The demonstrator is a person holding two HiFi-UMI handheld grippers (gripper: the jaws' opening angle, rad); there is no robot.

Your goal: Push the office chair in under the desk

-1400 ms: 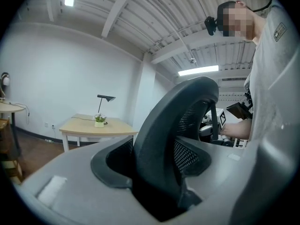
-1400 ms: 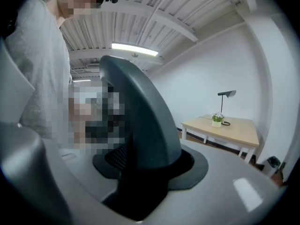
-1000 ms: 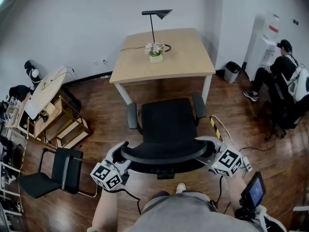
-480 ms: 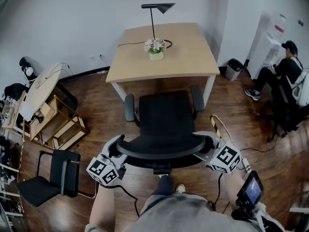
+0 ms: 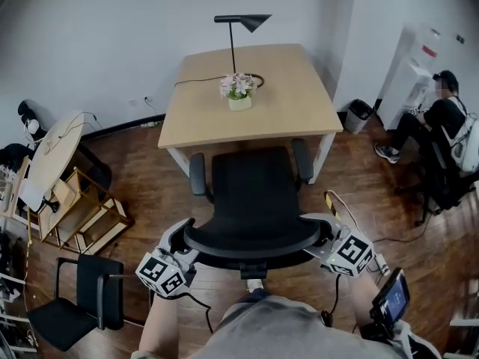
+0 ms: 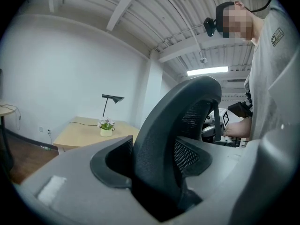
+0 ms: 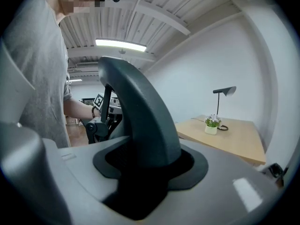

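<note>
A black office chair faces the light wooden desk, its armrests level with the desk's front edge. My left gripper is shut on the left end of the chair's curved backrest; in the left gripper view the backrest fills the gap between the jaws. At the backrest's right end my right gripper grips the same rim, and the right gripper view shows the backrest wedged between its jaws. The chair's seat front reaches under the desk's front edge.
A black desk lamp and a small flower pot stand on the desk. A second black chair and wooden shelving are on the left. At the right a person sits by a bin. A cable lies on the floor.
The chair has rolled forward towards the desk with both grippers holding its backrest; its armrests have come up to the desk's front edge. My viewpoint moved forward with it.
</note>
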